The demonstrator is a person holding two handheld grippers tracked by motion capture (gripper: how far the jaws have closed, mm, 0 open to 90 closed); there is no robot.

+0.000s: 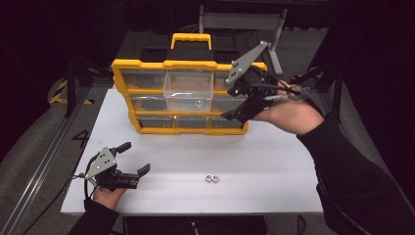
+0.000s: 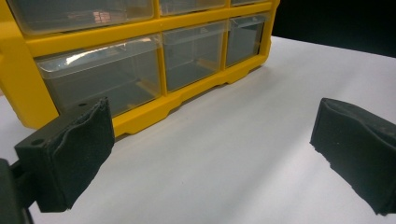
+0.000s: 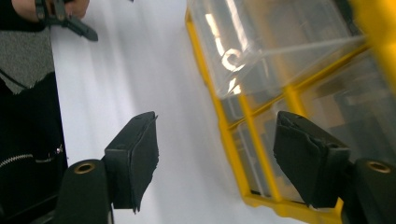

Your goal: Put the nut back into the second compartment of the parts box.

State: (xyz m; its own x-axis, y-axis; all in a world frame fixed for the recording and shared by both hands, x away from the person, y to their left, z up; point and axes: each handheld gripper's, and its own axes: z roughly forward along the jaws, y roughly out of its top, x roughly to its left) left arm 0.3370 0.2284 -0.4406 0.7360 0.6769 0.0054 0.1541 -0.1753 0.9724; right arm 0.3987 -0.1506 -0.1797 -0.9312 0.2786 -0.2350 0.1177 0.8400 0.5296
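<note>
A yellow organizer (image 1: 125, 78) with clear drawers stands at the back of the white table (image 1: 274, 161). Its middle drawer (image 1: 188, 93) is pulled out, and a small metal nut (image 1: 198, 103) lies inside it. Two more nuts (image 1: 211, 178) rest side by side near the table's front edge. My right gripper (image 1: 230, 104) hovers at the organizer's right front corner, open with nothing between its pads (image 3: 133, 154); the pulled-out drawer (image 3: 261, 42) and its nut (image 3: 229, 58) lie just ahead. My left gripper (image 1: 134, 157) rests low at the front left, open and empty, facing the bottom drawers (image 2: 196, 56).
Dark floor and black frame rails surround the table. A grey metal stand (image 1: 240, 22) rises behind the organizer. The person's right sleeve (image 1: 352, 166) crosses the table's right edge. Bare table surface stretches between the organizer and the two nuts.
</note>
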